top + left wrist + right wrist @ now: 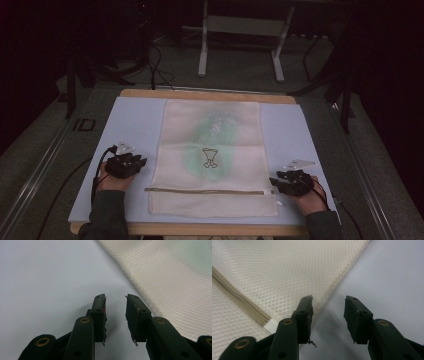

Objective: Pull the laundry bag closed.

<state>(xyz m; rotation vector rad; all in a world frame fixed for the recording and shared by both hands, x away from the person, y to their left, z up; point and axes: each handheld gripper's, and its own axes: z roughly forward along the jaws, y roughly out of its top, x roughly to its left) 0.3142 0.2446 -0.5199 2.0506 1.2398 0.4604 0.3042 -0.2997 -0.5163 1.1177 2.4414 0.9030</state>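
Observation:
A cream mesh laundry bag (210, 150) lies flat on the pale blue mat (135, 120), with something green showing through it and a zipper (210, 190) across its near end. My left gripper (142, 162) rests on the mat just left of the bag's edge; in its own view the mesh (175, 277) lies ahead to the right, and the left gripper (115, 301) is open and empty. At the bag's near right corner my right gripper (273, 182) sits open, as the right gripper (328, 302) straddles the bag's edge (287, 277) near the zipper end (259, 317).
The mat covers a wooden board (210, 95) on a grey carpeted surface. A metal stand (240, 30) and dark cables (155, 65) are beyond the far edge. Bare mat lies on both sides of the bag.

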